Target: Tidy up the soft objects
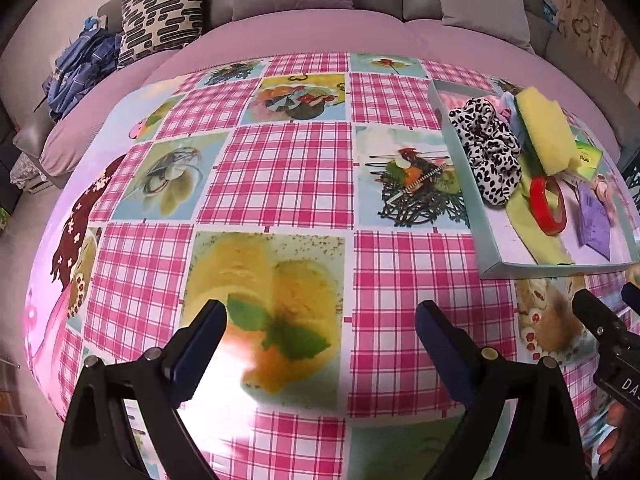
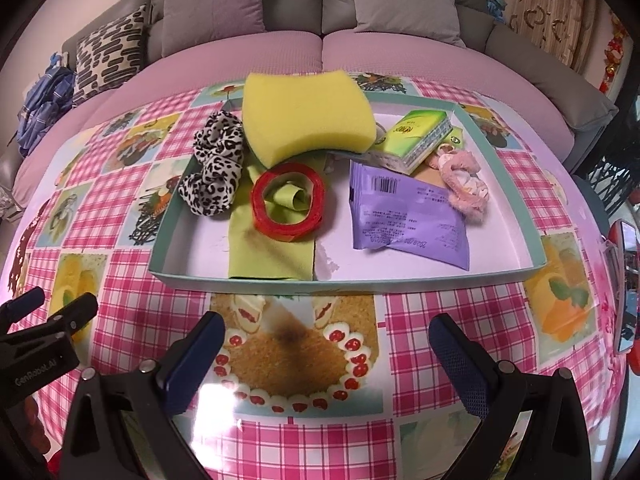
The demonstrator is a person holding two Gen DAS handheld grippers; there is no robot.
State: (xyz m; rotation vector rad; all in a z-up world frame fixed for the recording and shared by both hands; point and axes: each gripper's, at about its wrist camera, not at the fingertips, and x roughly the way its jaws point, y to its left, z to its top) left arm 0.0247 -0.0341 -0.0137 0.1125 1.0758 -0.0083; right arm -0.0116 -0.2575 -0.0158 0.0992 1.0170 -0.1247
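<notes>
Facing the tray (image 2: 536, 258) straight ahead, the right gripper (image 2: 326, 354) hovers nearer, jaws apart and empty; the sponge (image 2: 308, 120) lies crosswise at the tray's far side; the left gripper (image 1: 320, 340), also apart, sits off left

two scrunchies (image 2: 214, 162) – one sponge (image 2: 308, 118), one tray (image 2: 500, 152)

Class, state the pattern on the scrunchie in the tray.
The scrunchie has a black-and-white leopard print, clearest in the right wrist view.
</notes>
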